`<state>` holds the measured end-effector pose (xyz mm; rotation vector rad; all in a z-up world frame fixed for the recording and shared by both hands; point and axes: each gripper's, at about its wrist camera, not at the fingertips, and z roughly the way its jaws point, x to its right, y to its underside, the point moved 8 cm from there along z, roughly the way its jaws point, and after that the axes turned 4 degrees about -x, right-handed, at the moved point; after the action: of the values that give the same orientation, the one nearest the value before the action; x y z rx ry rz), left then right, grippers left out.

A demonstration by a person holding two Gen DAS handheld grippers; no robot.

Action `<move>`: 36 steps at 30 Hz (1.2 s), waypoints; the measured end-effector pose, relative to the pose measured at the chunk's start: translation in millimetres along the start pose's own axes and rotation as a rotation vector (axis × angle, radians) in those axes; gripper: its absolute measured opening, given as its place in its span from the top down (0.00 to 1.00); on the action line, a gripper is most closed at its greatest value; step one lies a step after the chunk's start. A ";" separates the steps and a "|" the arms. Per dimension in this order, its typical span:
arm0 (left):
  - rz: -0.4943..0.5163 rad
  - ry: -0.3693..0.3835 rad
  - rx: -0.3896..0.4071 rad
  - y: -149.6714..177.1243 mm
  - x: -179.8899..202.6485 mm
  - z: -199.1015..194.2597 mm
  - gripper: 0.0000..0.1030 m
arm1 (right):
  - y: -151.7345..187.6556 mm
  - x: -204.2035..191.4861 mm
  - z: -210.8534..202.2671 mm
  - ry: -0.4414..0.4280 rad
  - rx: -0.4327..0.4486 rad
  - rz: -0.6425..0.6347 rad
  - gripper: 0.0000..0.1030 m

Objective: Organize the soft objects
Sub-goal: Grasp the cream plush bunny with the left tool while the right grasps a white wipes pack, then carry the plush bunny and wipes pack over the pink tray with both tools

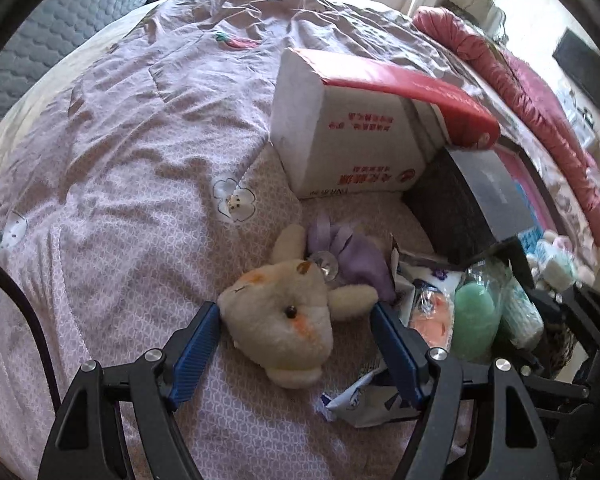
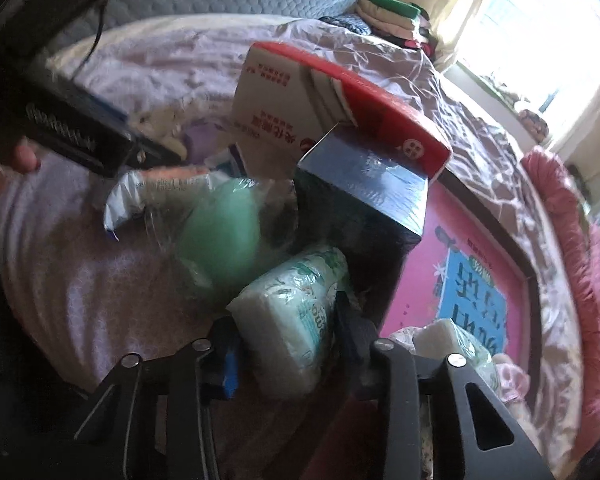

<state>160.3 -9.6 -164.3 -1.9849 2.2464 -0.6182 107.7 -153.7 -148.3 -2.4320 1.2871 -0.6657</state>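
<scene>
Our left gripper [image 1: 296, 316] stands wide apart, straddling the one cream plush rabbit head [image 1: 284, 320] on the lilac quilted bedspread [image 1: 112, 184], ready to close. Our right gripper [image 2: 286, 340] is clamped on one green-printed soft tissue pack [image 2: 292, 312] beside the two boxes, presumably to lift it.

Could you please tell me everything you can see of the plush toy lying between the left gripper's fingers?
The plush toy is a cream, fuzzy animal with orange patches, a dark bead eye and long ears. It lies on its side on the pink quilt, with a purple ribbon and clear bead at its neck. The open left gripper brackets its head.
</scene>
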 end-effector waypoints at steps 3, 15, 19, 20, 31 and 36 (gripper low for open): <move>-0.026 0.037 0.013 -2.2 -2.2 -1.2 0.29 | -1.7 12.4 -13.9 -0.072 0.048 0.110 0.69; -0.040 0.066 0.059 -4.5 -1.3 -9.4 0.42 | -5.4 29.6 -32.1 -0.208 0.111 0.309 0.71; -0.028 0.067 0.076 -3.9 -2.4 -16.1 0.45 | -5.8 29.8 -41.3 -0.213 0.133 0.315 0.71; -0.031 0.073 0.076 -3.7 -2.5 -16.6 0.46 | -6.5 30.2 -43.6 -0.220 0.138 0.322 0.71; -0.035 0.080 0.130 -7.9 0.5 -44.0 0.51 | -14.8 33.6 -71.1 -0.223 0.203 0.333 0.71; -0.011 0.072 0.166 -10.3 7.9 -59.1 0.61 | -16.3 40.6 -79.9 -0.223 0.220 0.360 0.71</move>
<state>149.8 -3.7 -105.0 -1.9255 2.1457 -0.8606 96.2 -182.9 -62.8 -1.9670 1.4241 -0.3998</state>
